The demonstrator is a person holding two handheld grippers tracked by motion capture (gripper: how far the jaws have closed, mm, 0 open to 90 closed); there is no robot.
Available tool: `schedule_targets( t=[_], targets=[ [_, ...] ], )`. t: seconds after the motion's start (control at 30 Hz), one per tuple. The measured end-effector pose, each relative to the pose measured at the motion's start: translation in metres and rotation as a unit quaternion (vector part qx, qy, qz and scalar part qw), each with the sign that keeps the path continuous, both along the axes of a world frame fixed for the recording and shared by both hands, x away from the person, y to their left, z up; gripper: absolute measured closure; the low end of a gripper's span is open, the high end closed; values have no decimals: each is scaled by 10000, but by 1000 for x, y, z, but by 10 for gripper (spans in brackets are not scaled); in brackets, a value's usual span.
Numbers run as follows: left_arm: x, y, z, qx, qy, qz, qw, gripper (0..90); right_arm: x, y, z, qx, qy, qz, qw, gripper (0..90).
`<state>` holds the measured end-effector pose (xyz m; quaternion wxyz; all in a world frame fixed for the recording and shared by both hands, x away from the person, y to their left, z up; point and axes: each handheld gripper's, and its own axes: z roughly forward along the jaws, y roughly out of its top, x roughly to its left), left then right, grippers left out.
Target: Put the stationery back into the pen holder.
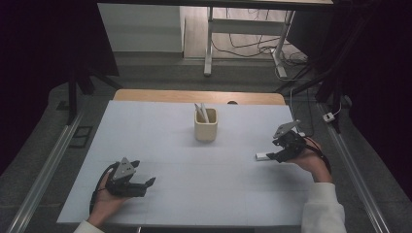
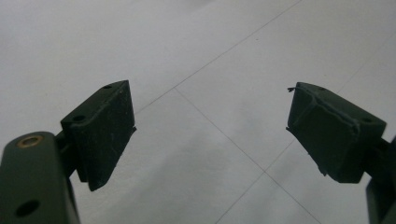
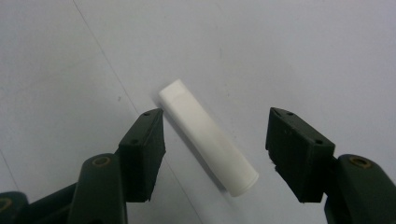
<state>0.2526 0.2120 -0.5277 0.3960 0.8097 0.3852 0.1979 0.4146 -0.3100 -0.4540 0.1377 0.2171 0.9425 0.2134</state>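
Your right tongs (image 3: 212, 156) are hovering wide open over the white stick (image 3: 208, 137), which is lying flat on the surface (image 1: 170, 204) near its right edge, holding nothing. It is looking light, rigid and smooth, likely to roll or slip; you are best gripping it across the middle. Your left tongs (image 2: 212, 135) are resting open and empty near the front-left. The beige cup (image 1: 205, 127) is standing well apart at centre, leaving open room between.

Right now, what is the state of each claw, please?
Left claw: open, holding nothing, over the table.
Right claw: open, jaws on either side of the white stick, not closed on it.
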Motion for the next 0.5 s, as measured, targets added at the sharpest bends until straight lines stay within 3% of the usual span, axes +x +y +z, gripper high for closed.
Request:
schedule_targets(
  t=[0.5],
  targets=[
    [0, 0, 0, 20, -3, 21, 10000, 151, 6, -3, -14, -395, 172, 32, 9991, 367]
  ],
)
